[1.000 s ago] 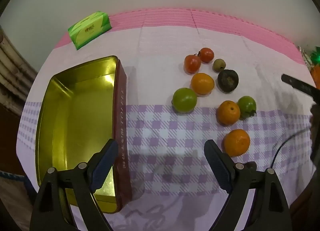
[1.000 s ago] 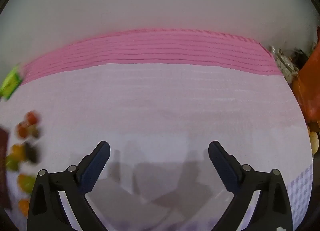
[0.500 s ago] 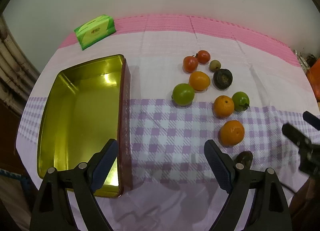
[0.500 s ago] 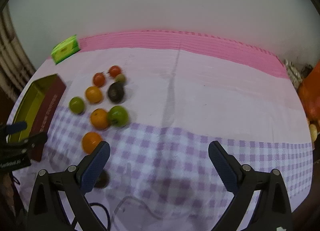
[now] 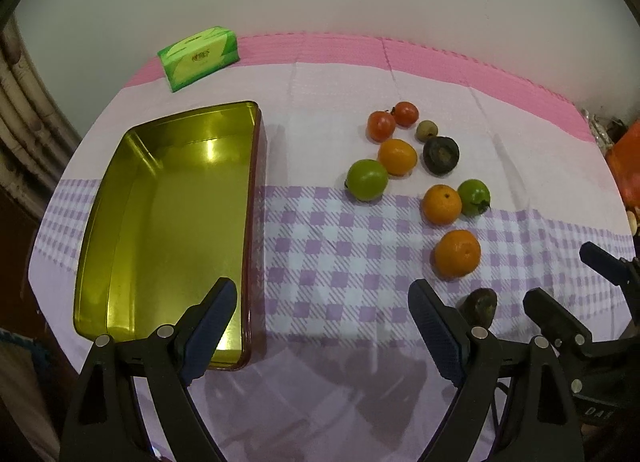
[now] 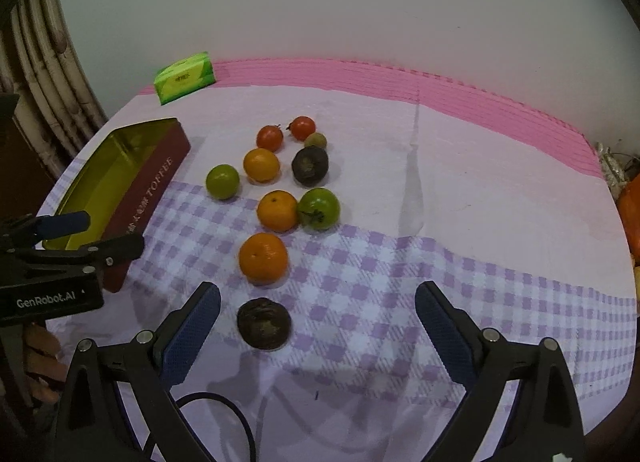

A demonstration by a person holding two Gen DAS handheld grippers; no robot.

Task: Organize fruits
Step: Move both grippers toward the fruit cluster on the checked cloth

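1. My left gripper (image 5: pixel 320 332) hovers over the near edge of the table, jaws spread wide and empty; one finger hangs above the tin's near corner, the other above the checked cloth.
2. My right gripper (image 6: pixel 316 336) is likewise spread wide and empty; the nearest dark fruit (image 6: pixel 264 324) lies on the cloth just beyond its left finger (image 6: pixel 190 336).
3. The tablecloth (image 5: pixel 340 258) is pale lilac with a purple checked band and a pink strip at the far edge, by the wall.
4. A green tissue pack (image 5: pixel 199 57) lies at the far left, well apart from the fruit.
5. A black cable (image 6: pixel 224 418) curls on the near cloth by my right gripper.
6. The tin (image 5: pixel 168 221) is an open rectangular box, gold inside, dark red outside, with nothing in it. Its long axis runs from near to far; its red side wall faces the fruit.
7. The fruits lie loose on the cloth right of the tin, none in it: two tomatoes (image 5: pixel 382 125) farthest, a small brownish fruit (image 5: pixel 427 129), a second dark fruit (image 5: pixel 441 155), three oranges (image 5: pixel 458 253), and two green fruits (image 5: pixel 367 179).
8. One green fruit (image 6: pixel 319 208) touches the middle orange (image 6: pixel 277 210); its stem points toward my right gripper.
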